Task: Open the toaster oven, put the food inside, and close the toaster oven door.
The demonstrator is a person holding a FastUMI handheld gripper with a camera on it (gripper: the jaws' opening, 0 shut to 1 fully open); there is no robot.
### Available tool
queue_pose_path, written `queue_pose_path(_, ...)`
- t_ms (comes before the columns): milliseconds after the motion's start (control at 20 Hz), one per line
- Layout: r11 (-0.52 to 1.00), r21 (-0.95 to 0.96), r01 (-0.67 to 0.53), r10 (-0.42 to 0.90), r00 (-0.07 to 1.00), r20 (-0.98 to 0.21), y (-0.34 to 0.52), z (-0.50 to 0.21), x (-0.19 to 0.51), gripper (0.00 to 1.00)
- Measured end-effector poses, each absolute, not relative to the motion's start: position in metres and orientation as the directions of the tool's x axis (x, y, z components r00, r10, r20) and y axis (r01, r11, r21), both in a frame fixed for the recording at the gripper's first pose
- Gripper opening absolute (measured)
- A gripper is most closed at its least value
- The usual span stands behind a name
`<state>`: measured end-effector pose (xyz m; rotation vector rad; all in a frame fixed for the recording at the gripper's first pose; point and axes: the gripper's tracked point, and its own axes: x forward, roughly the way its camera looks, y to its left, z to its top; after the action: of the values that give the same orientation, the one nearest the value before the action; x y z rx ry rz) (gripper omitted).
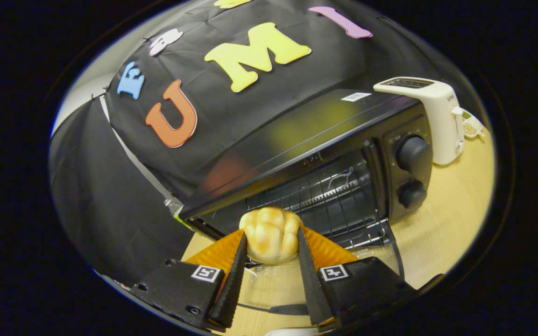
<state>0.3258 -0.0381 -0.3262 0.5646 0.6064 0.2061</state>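
Gripper-mounted view, close before toaster oven (325, 154)

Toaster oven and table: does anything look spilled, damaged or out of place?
Nothing stands out. The toaster oven is open with its rack in place, the gripper holds the bread roll before the opening, and the white toaster stands upright beside it.

A pale golden, lumpy bread roll (271, 235) sits pinched between both fingers of the hand-held gripper (272, 242), held clear of the worktop (442, 224). At 12 o'clock, just beyond it, the black toaster oven (315, 154) stands open, its wire rack (325, 205) exposed. 2 round knobs sit toward 2 o'clock. The lowered door seems to lie below the roll.
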Motion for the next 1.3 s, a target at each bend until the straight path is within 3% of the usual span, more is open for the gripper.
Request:
queue_pose_path(650, 0.907, 0.421, 0.018, 0.226, 0.822, -0.523, -0.039, -0.366, 0.392, 0.64)
queue_pose_path(950, 0.93, 0.367, -0.017, 0.216, 0.833, -0.509, -0.03, -0.353, 0.376, 0.98)
queue_pose_path(1300, 0.947, 0.317, -0.058, 0.206, 0.864, -0.459, -0.033, -0.315, 0.303, 0.98)
